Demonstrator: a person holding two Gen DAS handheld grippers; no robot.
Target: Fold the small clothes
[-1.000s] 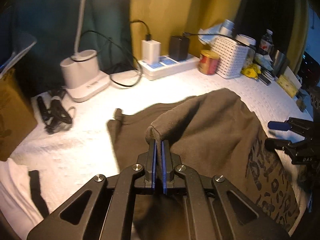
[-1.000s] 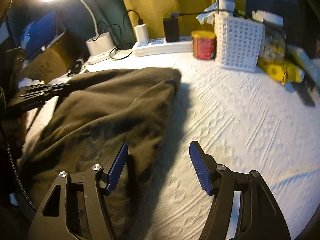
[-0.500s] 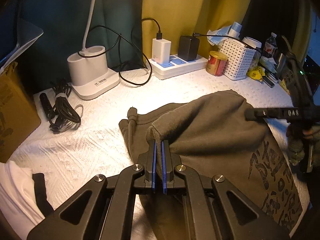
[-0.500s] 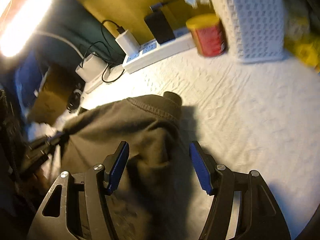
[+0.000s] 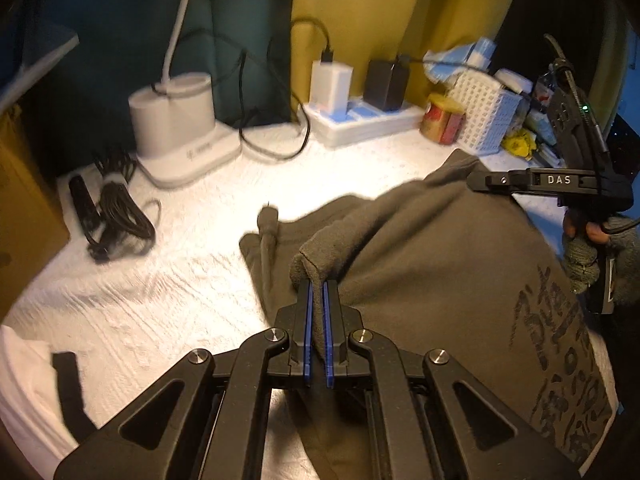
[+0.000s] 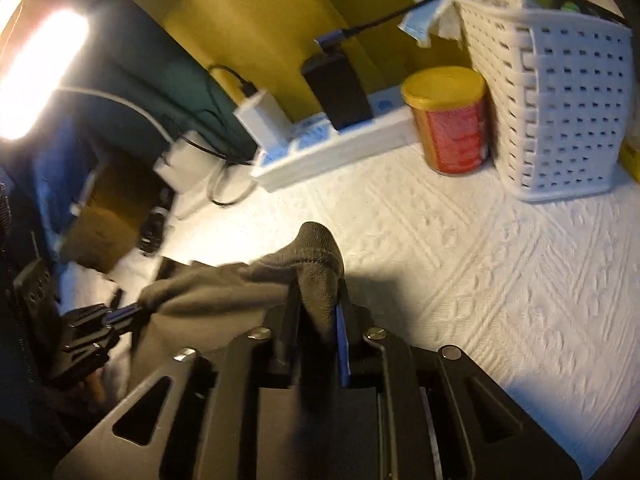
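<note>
**A:** What have you got hold of right now?

**B:** Nearest me, my left claw (image 5: 316, 292) is pinched narrow on a bunched corner of the dark olive-brown fleece garment (image 5: 432, 264). My right claw (image 6: 316, 300) has just been closing, and a thick fold of the same garment's hem sits between its blue pads, gripped. The garment lies spread on the white textured cover (image 6: 480, 264), with its printed side trailing back towards me.

**A:** And beyond the garment?

**B:** Past its far edge there's a red tin with a yellow lid (image 6: 452, 120), and just right of that tin a white woven plastic basket (image 6: 560, 92). Left of the tin runs a white power strip (image 6: 336, 144) with chargers plugged in. Further left is a white lamp base (image 5: 180, 128).

**A:** What might go wrong?

**B:** I judge the right grip sits near the fabric's edge, so a quick pull could slip it free. If I lift unevenly, the fold will skew. Swinging the cloth too far forward could knock the tin or snag the cables.
</note>
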